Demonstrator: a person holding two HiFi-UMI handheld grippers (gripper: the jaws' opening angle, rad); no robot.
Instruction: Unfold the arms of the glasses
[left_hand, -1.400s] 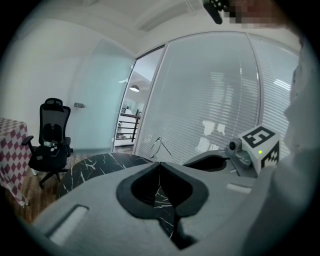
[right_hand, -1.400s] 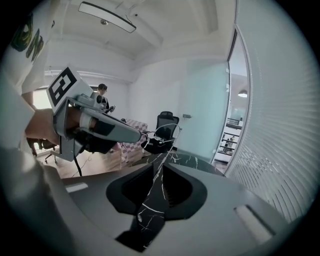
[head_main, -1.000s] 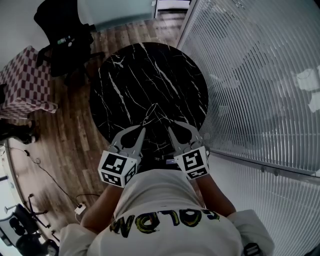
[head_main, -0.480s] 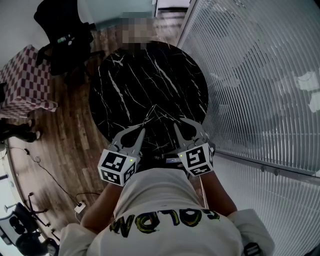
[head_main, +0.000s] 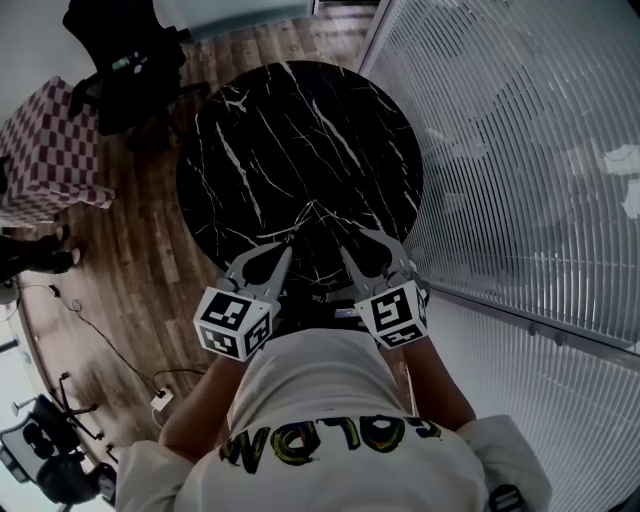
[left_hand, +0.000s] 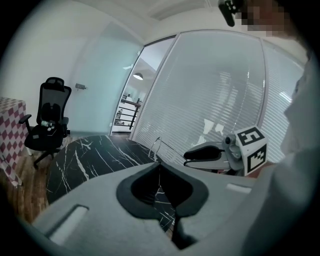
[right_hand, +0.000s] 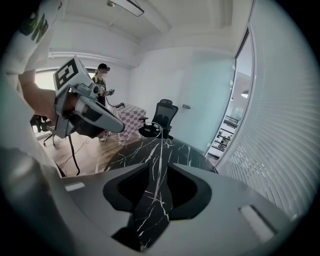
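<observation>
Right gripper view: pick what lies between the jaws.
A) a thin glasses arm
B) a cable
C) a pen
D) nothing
A: the thin wire arm of the glasses runs down the gap of the right gripper, whose jaws have just been opening and stand apart.

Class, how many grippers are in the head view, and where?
2. The left gripper is shut on the glasses over the table's near edge. The right gripper, beside it to the right, has just been opening its jaws, with a glasses arm between them. None seems hidden.
</observation>
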